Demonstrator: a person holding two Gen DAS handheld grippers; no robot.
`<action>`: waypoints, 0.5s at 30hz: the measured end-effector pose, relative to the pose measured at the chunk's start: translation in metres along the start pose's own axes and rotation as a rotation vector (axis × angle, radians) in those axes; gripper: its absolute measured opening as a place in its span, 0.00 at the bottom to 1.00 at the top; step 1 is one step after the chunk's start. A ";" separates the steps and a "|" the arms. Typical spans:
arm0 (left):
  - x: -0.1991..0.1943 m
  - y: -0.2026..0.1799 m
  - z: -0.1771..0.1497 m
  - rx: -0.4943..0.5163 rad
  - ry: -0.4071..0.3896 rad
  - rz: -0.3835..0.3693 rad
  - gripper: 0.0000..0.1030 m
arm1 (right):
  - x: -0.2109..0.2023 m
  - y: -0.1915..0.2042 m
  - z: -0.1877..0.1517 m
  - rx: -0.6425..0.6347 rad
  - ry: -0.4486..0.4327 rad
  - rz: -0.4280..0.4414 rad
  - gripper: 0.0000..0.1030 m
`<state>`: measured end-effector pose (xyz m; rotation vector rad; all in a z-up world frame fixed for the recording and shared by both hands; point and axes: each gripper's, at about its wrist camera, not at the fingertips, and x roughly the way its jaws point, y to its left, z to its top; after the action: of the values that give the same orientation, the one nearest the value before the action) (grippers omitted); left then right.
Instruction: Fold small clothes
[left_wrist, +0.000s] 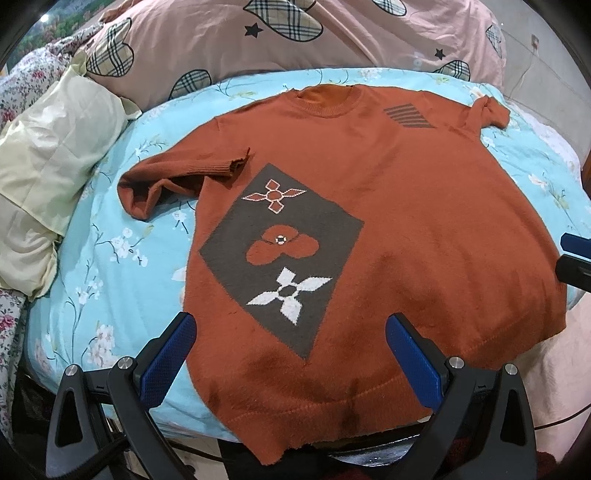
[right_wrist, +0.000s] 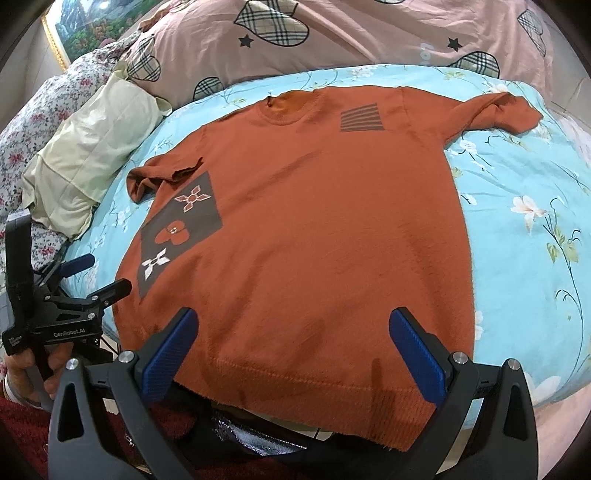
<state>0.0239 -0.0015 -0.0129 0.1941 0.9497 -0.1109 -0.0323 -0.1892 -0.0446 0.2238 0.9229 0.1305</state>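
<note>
Knitwear, soft and limp: the orange sweater (left_wrist: 388, 206) lies flat on the bed (left_wrist: 110, 266). Both the left claw (left_wrist: 290, 354) and the right claw (right_wrist: 293, 350) gape, released, over its hem; pinching the hem corners looks best.

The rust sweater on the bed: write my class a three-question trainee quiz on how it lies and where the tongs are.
1. True or false: the rust sweater lies front up on the blue floral quilt.
2. Which sleeve is folded in over the body? A) the sleeve beside the cream pillow B) the opposite sleeve
3. Fill in: both the left tongs and the right tongs are ____, near the hem.

Key: 1 true; 2 A; 3 open.
</note>
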 end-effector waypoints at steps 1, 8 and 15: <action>0.001 0.000 0.001 -0.001 0.004 -0.001 0.99 | 0.001 -0.002 0.002 0.007 0.003 0.005 1.00; 0.011 -0.004 0.008 -0.004 0.018 -0.020 0.99 | 0.006 -0.011 0.008 0.007 0.006 -0.008 1.00; 0.020 -0.005 0.025 0.013 0.001 -0.001 0.99 | 0.008 -0.057 0.047 0.052 -0.073 -0.030 0.99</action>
<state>0.0546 -0.0120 -0.0160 0.2059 0.9498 -0.1178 0.0107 -0.2493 -0.0372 0.2613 0.8573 0.0704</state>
